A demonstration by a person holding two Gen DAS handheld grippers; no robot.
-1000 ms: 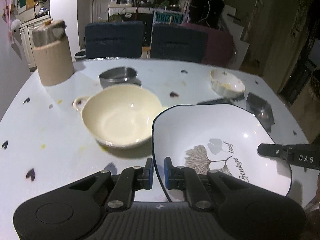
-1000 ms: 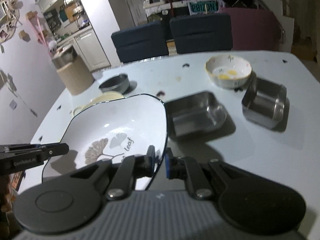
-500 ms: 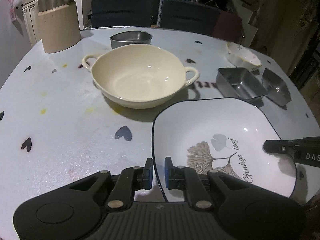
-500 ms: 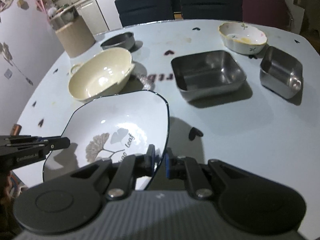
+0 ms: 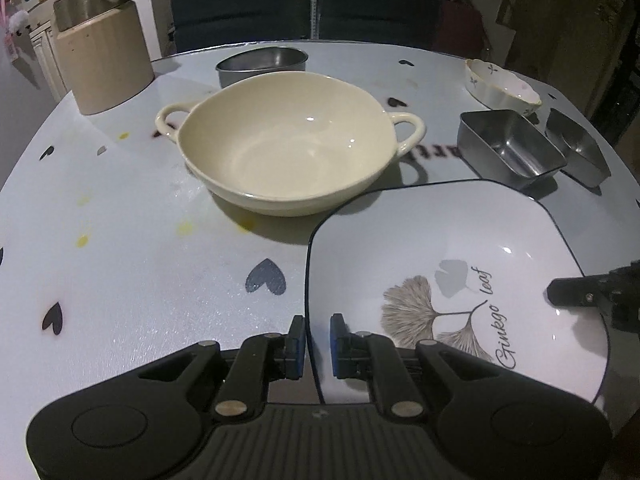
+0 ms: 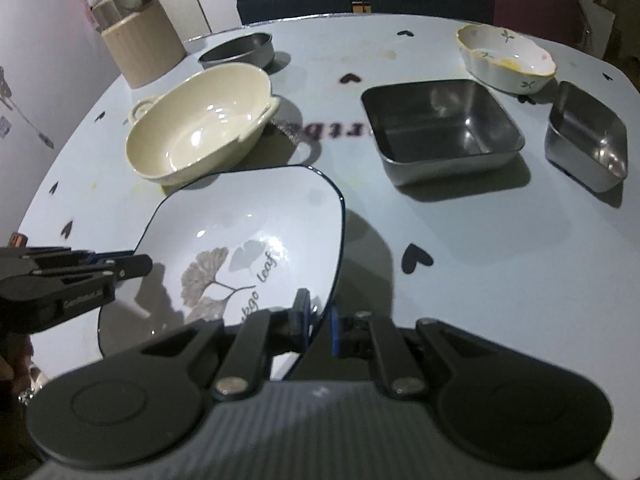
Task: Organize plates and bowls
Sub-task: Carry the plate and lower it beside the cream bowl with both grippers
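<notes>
Nearest, the left claw (image 5: 318, 338) and right claw (image 6: 320, 320) pinch opposite rims of the ginkgo plate (image 5: 460, 264) above the desk (image 5: 120, 264), with the cream two-handled bowl (image 5: 286, 150) just beyond it.

Room was dim and grainy, background nearly black. Overhead light glared off the table (image 5: 120, 280). Fisheye bent the edges.

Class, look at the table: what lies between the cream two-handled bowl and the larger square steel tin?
No dish lies between the cream two-handled bowl and the larger square steel tin, only bare tabletop with dark printed lettering. The right wrist view shows it best.
</notes>
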